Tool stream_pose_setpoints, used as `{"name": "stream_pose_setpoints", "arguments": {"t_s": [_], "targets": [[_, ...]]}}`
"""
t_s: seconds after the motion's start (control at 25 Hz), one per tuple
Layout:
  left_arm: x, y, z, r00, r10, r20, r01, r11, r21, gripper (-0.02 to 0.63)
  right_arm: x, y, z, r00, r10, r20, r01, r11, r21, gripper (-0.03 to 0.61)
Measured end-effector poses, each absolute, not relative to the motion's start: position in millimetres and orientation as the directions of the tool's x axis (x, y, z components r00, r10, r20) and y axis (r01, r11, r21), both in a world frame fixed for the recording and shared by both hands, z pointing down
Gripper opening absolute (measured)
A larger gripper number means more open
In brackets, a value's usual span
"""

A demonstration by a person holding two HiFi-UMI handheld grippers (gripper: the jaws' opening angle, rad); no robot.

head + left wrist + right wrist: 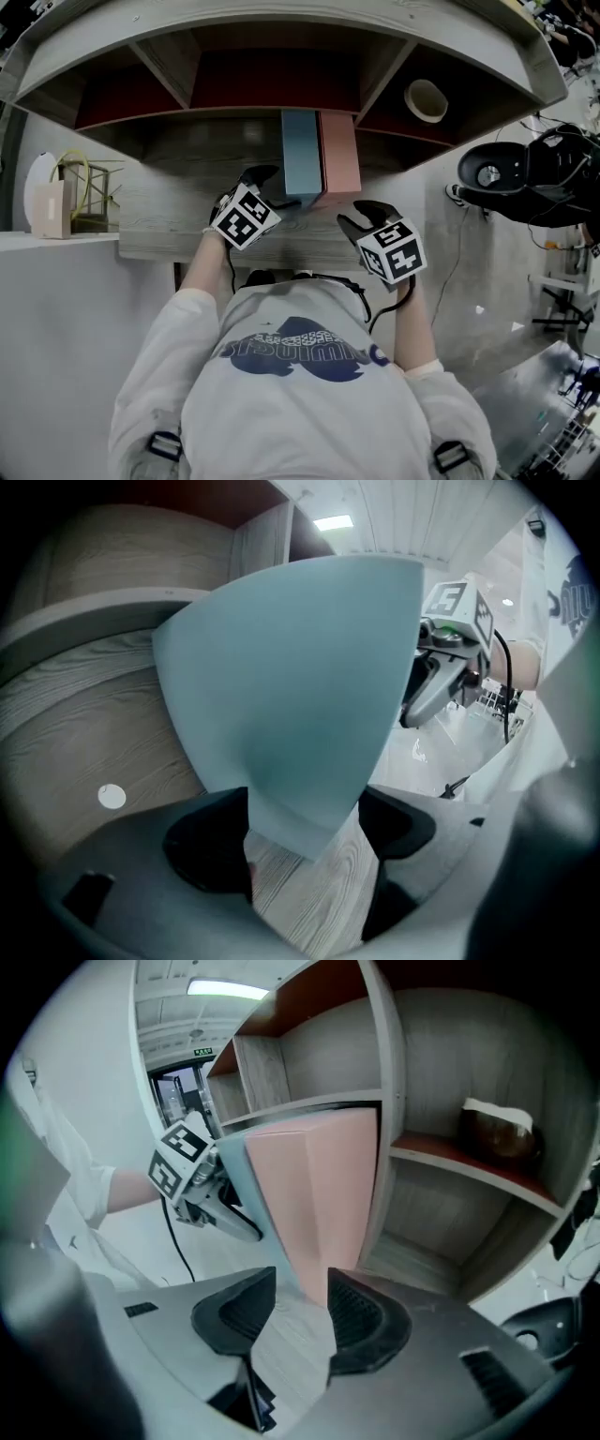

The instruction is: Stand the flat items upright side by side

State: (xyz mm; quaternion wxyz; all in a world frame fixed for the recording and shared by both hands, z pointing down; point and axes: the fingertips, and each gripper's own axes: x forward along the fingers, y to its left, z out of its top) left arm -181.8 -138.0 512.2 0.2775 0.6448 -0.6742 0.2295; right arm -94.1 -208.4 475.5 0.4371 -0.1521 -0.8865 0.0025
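A blue flat item (302, 155) and a pink flat item (339, 150) stand upright side by side in the middle bay of the wooden shelf (178, 220), touching each other. My left gripper (281, 192) is at the blue item's front lower edge. In the left gripper view the blue item (291, 696) fills the gap of the left gripper (305, 822) and both pads press on it. My right gripper (349, 217) is just in front of the pink item. In the right gripper view the pink item's (323, 1194) lower corner reaches the mouth of the right gripper (302, 1302), whose jaws stand apart.
A tape roll (426, 100) lies in the right bay behind a slanted divider (375, 84). A wire-framed object (80, 192) sits on the white cabinet at left. Black equipment with cables (525, 178) stands at right. The person's torso is close to the shelf's front edge.
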Motion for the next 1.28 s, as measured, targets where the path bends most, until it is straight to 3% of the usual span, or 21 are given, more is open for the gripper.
{"name": "stream_pose_setpoints", "arguments": {"t_s": [0.36, 0.8, 1.28], "targets": [[-179, -144, 515, 0.065, -0.735, 0.674, -0.998, -0.044, 0.048, 0.376, -131, -209, 491, -0.581, 0.364, 0.728, 0.393, 0.909, -0.141, 0.173], [-189, -149, 509, 0.146, -0.711, 0.687, -0.988, -0.142, 0.063, 0.376, -129, -201, 487, -0.632, 0.367, 0.683, 0.286, 0.929, -0.235, 0.176], [-199, -153, 509, 0.144, -0.717, 0.682, -0.989, -0.13, 0.072, 0.377, -141, -208, 489, -0.659, 0.298, 0.691, 0.167, 0.953, -0.251, 0.178]]}}
